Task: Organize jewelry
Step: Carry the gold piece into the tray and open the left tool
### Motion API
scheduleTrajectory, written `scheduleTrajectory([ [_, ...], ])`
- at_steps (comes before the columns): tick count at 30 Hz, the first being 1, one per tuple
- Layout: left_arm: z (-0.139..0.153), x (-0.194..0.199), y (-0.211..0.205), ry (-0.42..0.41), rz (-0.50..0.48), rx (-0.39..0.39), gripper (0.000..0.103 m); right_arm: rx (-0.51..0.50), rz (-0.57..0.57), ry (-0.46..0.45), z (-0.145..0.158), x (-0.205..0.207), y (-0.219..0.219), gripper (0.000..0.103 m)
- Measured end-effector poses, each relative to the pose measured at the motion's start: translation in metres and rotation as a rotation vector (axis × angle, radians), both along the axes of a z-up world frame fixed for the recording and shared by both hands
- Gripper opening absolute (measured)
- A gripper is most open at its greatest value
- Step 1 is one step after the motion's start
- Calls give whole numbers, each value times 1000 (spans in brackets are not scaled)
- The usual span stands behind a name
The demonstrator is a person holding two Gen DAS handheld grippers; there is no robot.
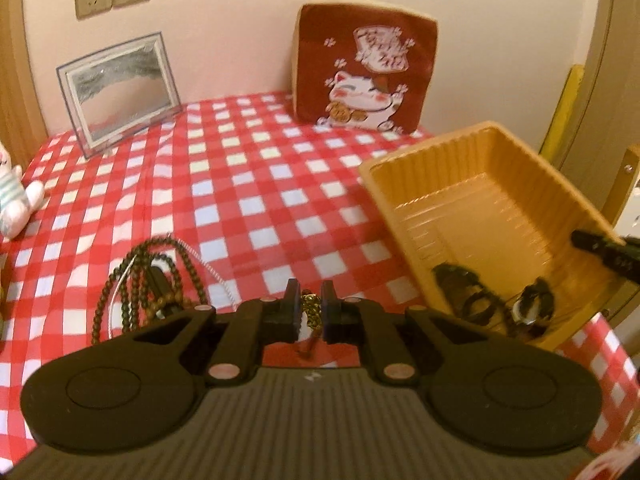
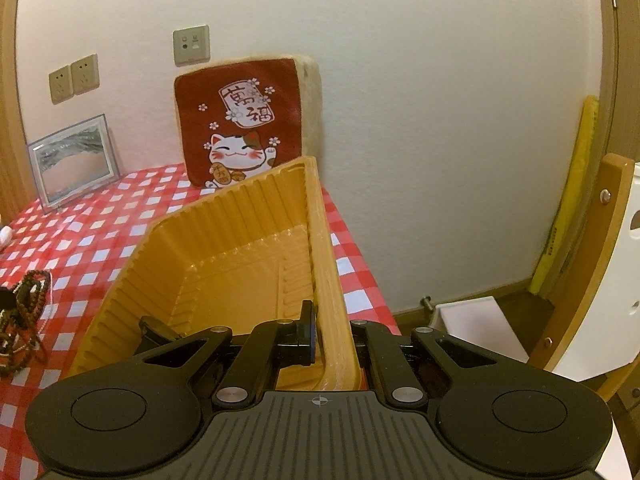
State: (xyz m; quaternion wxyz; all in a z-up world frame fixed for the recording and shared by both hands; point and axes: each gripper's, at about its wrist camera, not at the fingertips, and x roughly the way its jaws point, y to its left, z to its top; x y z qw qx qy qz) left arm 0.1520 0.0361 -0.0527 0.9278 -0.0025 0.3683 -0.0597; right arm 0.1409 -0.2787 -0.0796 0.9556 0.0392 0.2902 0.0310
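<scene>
My left gripper [image 1: 311,298] is shut on a small gold beaded piece [image 1: 310,312], which hangs between its pads above the tablecloth. A pile of dark and brown bead necklaces [image 1: 144,280] lies on the cloth just left of it; the same necklaces [image 2: 24,312] show at the left edge of the right wrist view. My right gripper [image 2: 332,334] is shut on the near wall of the orange plastic tray [image 2: 224,248], holding it tilted. In the left wrist view the tray [image 1: 480,184] has dark jewelry [image 1: 464,292] in its lower corner, and the right gripper's finger [image 1: 600,246] sits on its rim.
A red-and-white checked cloth [image 1: 260,184] covers the table. A lucky-cat cushion [image 1: 364,68] and a framed sand picture [image 1: 120,88] lean on the back wall. A white plush toy [image 1: 16,200] sits at the left edge. White furniture [image 2: 480,328] stands beyond the table's right edge.
</scene>
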Motion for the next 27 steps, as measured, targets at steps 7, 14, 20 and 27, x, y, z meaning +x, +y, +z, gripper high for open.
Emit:
scheduleTrajectory([
  [7,28,-2,-15,-55,-45,-33,9,3,4,-6,2,-3,0,5],
  [14,47,2,-44,-82,-141,-86,9,5,3,-9,3,-4,2,5],
  [20,48,9,-80,-77,-239,-113,9,7,4,-13,4,-4,2,5],
  [27,33,20,-116,-38,-302,-135,9,9,5,-13,5,-4,2,5],
])
